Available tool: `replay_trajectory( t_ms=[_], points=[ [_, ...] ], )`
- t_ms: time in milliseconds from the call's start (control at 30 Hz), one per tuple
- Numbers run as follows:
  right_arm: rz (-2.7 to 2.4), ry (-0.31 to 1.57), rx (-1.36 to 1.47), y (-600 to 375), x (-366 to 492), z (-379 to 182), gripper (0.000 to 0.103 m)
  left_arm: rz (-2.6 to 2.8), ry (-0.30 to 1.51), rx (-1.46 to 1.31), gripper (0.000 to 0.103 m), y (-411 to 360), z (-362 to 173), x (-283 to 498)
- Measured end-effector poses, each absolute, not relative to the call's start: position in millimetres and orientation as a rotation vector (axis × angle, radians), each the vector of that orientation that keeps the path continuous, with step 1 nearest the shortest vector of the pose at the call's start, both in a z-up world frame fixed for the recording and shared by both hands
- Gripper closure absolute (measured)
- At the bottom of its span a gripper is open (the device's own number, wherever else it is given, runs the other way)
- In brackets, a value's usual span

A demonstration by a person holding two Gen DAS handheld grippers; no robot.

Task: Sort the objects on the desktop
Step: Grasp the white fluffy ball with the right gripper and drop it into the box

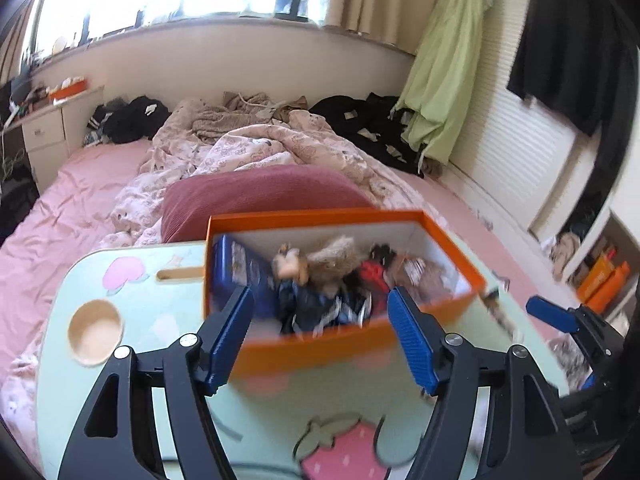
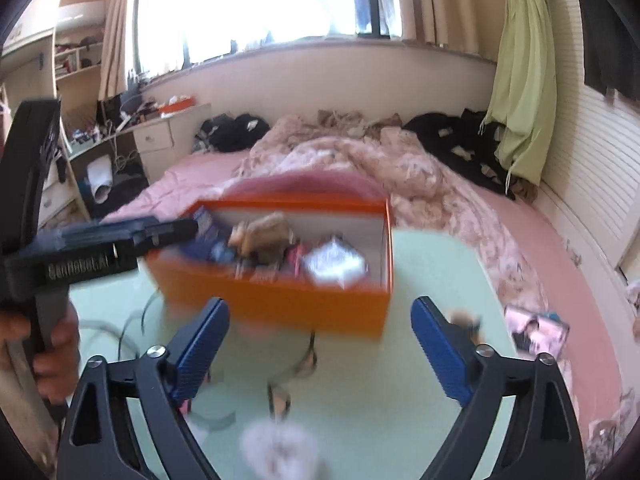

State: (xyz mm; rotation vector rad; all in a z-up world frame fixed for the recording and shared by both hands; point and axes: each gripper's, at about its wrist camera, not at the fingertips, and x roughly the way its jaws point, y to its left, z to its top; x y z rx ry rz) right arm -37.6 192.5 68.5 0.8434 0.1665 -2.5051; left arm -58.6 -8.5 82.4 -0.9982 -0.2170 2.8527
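Left claw (image 1: 320, 336) and right claw (image 2: 320, 352) gape wide; glasses (image 2: 292, 376) (blurred) show only rightward.

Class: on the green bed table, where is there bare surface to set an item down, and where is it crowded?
Bare: the strip left of the orange box, between the round cup recess and the slot. Also the green patch right of the box. Crowded: the box interior, and the near edge with glasses.

Motion blur smears the orange box (image 2: 280, 300), so I cannot name its contents; the frame bottom crops my strawberry decal (image 1: 344, 454).
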Motion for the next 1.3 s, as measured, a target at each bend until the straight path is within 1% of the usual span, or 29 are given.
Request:
replay_trajectory(
  t_ms=[133,233,267,300,367,500,700,800,833,867,900,1000,1067,1100,1300],
  points=[
    [-2.457,0.209,0.932,197.0,-11.5,36.8,0.01,2.86,-0.237,-0.997,0.033,-12.7,76.4,-33.9],
    [-2.438,0.281,1.011,191.5,-10.6,11.9,0.011,2.859,-0.257,-0.992,0.033,-15.3,73.9,-24.6],
    [-2.43,0.291,1.015,190.5,-10.8,9.1,0.023,2.857,-0.252,-0.993,0.033,-14.0,73.2,-23.0],
    [-2.446,0.313,0.981,189.4,-7.8,10.8,0.042,2.857,-0.243,-0.997,0.033,-13.4,72.7,-21.8],
    [-2.4,0.278,1.0,190.1,-10.9,15.1,0.07,2.864,-0.233,-1.001,0.033,-12.5,71.5,-21.0],
    [-2.46,0.29,0.897,188.7,-20.9,45.5,0.07,2.875,-0.252,-1.001,0.033,-16.3,71.1,-21.5],
    [-2.481,0.132,0.745,181.3,-68.6,116.8,0.07,2.883,-0.283,-1.021,0.033,-23.5,68.9,-23.6],
    [-2.479,0.092,0.768,163.6,-105.0,127.6,0.068,2.879,-0.285,-1.027,0.033,-21.8,67.5,-23.9],
    [-2.467,0.078,0.785,159.4,-114.6,126.8,0.064,2.875,-0.286,-1.028,0.033,-21.6,67.3,-24.3],
    [-2.448,0.063,0.827,154.1,-128.1,123.5,0.042,2.871,-0.285,-1.029,0.033,-20.6,67.0,-24.5],
    [-2.446,0.052,0.879,149.1,-141.8,117.4,0.024,2.866,-0.283,-1.03,0.033,-19.4,67.1,-24.6],
    [-2.47,0.015,0.9,150.8,-149.1,112.0,0.024,2.863,-0.274,-1.027,0.033,-18.3,67.2,-23.8],
    [-2.476,-0.027,0.873,159.1,-138.6,111.7,0.024,2.86,-0.276,-1.033,0.033,-19.2,66.3,-23.7],
    [-2.485,-0.017,0.863,161.6,-130.1,110.7,0.024,2.86,-0.279,-1.041,0.033,-19.5,65.4,-24.0],
    [-2.587,0.197,0.826,157.7,-99.0,105.4,0.024,2.871,-0.26,-1.063,0.033,-15.6,62.9,-28.9]
  ],
)
